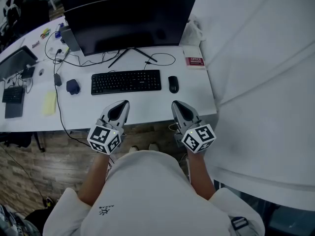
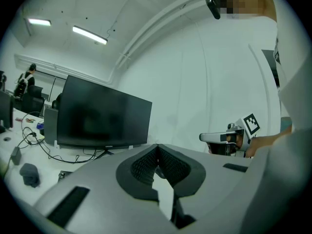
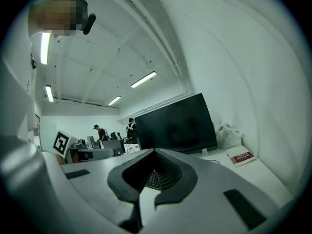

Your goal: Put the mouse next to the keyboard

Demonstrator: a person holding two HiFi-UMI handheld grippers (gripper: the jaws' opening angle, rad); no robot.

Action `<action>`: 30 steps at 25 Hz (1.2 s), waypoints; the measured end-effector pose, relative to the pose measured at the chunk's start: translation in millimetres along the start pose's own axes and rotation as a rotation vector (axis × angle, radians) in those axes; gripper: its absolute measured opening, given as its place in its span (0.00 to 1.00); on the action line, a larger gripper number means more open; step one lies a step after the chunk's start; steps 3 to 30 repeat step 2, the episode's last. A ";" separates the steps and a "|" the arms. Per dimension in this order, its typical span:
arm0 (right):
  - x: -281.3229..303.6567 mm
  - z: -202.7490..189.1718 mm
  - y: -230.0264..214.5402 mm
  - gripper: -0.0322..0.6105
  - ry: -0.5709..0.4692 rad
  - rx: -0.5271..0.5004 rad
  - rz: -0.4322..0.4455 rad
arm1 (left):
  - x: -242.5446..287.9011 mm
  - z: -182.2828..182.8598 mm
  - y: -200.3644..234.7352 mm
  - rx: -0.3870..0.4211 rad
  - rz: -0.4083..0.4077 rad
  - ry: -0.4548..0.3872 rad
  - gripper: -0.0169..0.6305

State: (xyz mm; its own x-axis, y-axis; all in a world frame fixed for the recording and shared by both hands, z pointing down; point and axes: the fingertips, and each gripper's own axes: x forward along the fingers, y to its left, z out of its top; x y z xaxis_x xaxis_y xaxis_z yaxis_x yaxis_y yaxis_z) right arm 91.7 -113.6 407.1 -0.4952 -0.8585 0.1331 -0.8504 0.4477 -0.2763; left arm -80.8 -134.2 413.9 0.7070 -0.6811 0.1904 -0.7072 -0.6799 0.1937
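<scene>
The black mouse lies on the white desk, just right of the black keyboard. Both grippers hover over the desk's near edge, apart from the mouse. My left gripper points at the keyboard's middle, its jaws shut with nothing between them, tips meeting in the left gripper view. My right gripper sits just below the mouse, also shut and empty. A strip of the keyboard shows through the hollow behind the right jaws.
A large dark monitor stands behind the keyboard, with cables at its foot. A dark blue object and a yellow pad lie left. A red book and white bag sit back right.
</scene>
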 end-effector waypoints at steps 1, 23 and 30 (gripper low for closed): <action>0.0 -0.5 1.1 0.08 0.001 -0.002 0.000 | -0.5 0.1 0.2 0.001 -0.002 -0.001 0.04; -0.1 -1.0 2.2 0.08 0.002 -0.004 0.000 | -0.9 0.1 0.3 0.002 -0.004 -0.001 0.05; -0.1 -1.0 2.2 0.08 0.002 -0.004 0.000 | -0.9 0.1 0.3 0.002 -0.004 -0.001 0.05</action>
